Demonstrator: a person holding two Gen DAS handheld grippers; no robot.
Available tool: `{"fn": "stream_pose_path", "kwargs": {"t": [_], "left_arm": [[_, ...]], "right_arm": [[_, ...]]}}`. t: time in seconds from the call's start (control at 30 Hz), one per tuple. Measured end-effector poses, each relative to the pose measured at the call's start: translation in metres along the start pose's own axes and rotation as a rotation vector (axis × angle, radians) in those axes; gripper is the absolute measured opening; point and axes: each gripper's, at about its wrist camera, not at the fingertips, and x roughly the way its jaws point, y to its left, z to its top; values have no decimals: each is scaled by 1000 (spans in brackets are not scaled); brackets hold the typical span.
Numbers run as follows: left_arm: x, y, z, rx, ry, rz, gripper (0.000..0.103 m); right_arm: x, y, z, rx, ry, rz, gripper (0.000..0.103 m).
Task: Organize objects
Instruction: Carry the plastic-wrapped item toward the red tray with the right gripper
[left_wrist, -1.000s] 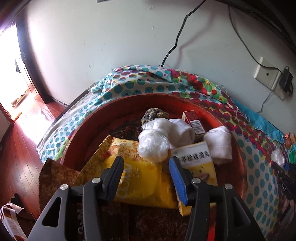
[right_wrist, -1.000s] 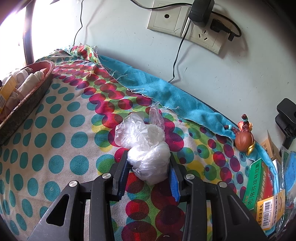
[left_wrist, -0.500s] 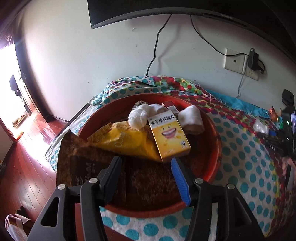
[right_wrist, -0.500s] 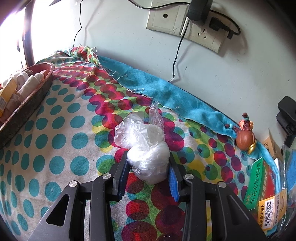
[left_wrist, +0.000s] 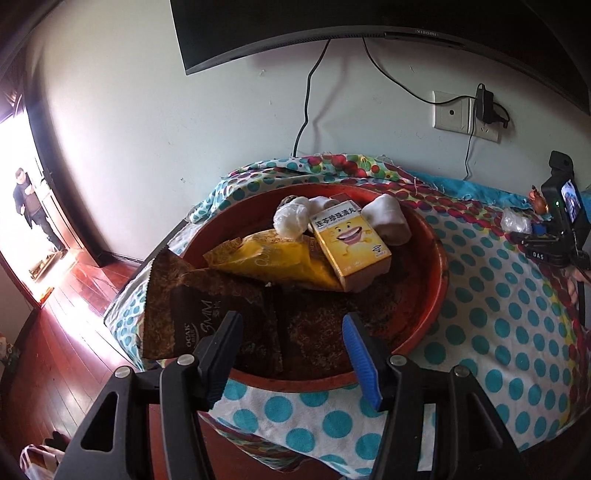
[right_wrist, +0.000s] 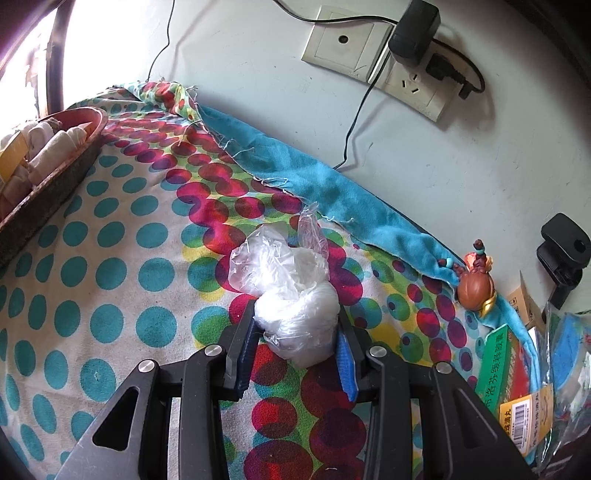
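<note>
Plastic bag (right_wrist: 295, 314) is clamped between the pads of the right gripper (right_wrist: 297, 354), resting on the dotted cloth (right_wrist: 110, 295) well apart from the red basin (left_wrist: 439, 258). From those tongs the basin lies to the left, its rim visible at the frame's left edge. The left gripper (left_wrist: 293, 354) is held released and empty over the basin's near rim, with nothing between its jaws. The bag is judged to need carrying leftward into the basin; the right hand is the nearer one.

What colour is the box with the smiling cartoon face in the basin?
Yellow box, clearest in the left wrist view.
</note>
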Motion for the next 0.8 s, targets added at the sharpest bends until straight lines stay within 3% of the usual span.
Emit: {"fn": "stream_pose_path", "kwargs": {"t": [0.2, 0.5, 0.67, 0.8], "left_arm": [[-6, 23, -7, -35, -7, -10, 58], [-20, 56, -17, -66, -55, 12, 58], [-21, 69, -27, -105, -57, -6, 58], [-20, 79, -33, -144, -44, -14, 58]], "right_arm": [[1, -5, 3, 99, 41, 6, 36], [-3, -11, 3, 371, 75, 67, 36], [-40, 31, 29, 302, -5, 139, 36], [-74, 83, 51, 225, -60, 263, 36]]}}
